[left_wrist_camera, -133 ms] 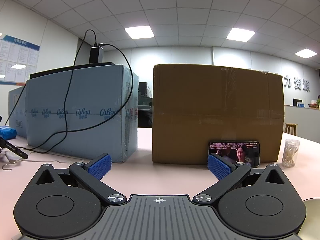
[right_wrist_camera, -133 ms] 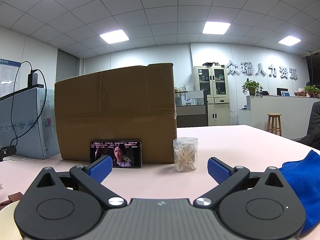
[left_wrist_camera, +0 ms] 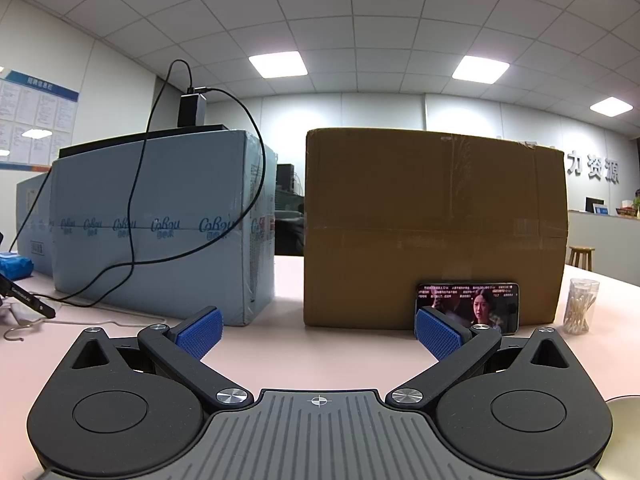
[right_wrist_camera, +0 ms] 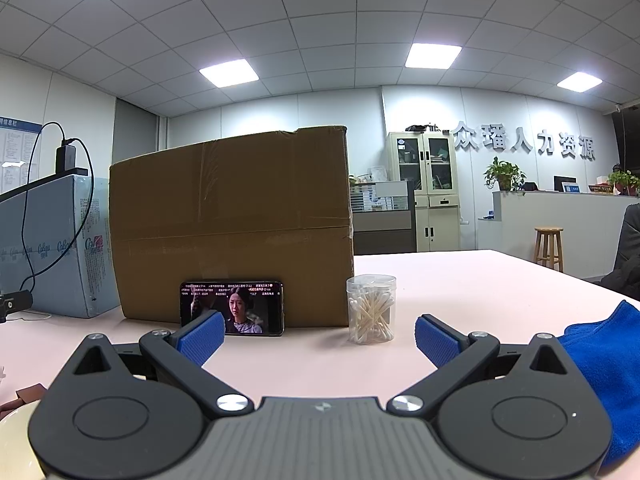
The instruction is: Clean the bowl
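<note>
So: both tools are parked low over the pink table [right_wrist_camera: 460, 280], pointing nearly level at the boxes, not down at any work. Your left gripper [left_wrist_camera: 318, 326] stands at full spread with nothing between its pads; your right gripper [right_wrist_camera: 318, 334] likewise, wide and empty. The bowl [right_wrist_camera: 16, 440] shows only as a pale rim at the lower left corner of the right view, and probably again at the lower right edge of the left view, so it sits between your hands, below both cameras. The blue cloth [right_wrist_camera: 592, 360] lies just beside the right tool, likely staged for wiping. Judgement: nothing picked up yet; the cloth comes first.
</note>
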Tool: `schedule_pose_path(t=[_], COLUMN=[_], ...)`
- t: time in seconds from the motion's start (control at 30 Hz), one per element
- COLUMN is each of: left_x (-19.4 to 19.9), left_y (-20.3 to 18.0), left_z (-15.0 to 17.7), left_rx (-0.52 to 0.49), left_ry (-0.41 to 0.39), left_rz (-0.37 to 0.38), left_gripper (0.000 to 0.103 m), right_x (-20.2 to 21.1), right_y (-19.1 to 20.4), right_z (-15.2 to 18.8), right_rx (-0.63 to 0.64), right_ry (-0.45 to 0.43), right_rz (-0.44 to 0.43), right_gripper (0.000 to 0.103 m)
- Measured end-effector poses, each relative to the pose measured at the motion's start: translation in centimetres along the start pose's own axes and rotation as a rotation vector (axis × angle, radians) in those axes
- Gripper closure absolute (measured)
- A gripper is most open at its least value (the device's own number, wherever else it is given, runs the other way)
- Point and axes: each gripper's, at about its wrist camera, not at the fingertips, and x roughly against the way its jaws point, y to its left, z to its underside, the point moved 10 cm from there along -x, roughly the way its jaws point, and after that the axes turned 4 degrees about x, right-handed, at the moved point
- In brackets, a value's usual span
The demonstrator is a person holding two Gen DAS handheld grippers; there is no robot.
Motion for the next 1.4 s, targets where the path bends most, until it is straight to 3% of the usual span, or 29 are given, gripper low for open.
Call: schedule_pose_path(t=[1.1,1.4], left_x=[-0.07,0.16], left_y=[0.0,-0.35], left_z=[0.08,0.25], left_rx=[-0.003,-0.012], left_ry=[0.008,0.017], left_rz=[0.01,0.051], left_gripper=[0.0,0.0], right_x=[-0.41,-0.15], right_y=[0.18,0.27], right_z=[0.14,0.04], right_rx=[0.004,0.008], right_ry=[0.001,-0.005], right_rz=[0.0,0.0], right_gripper=[0.0,0.0])
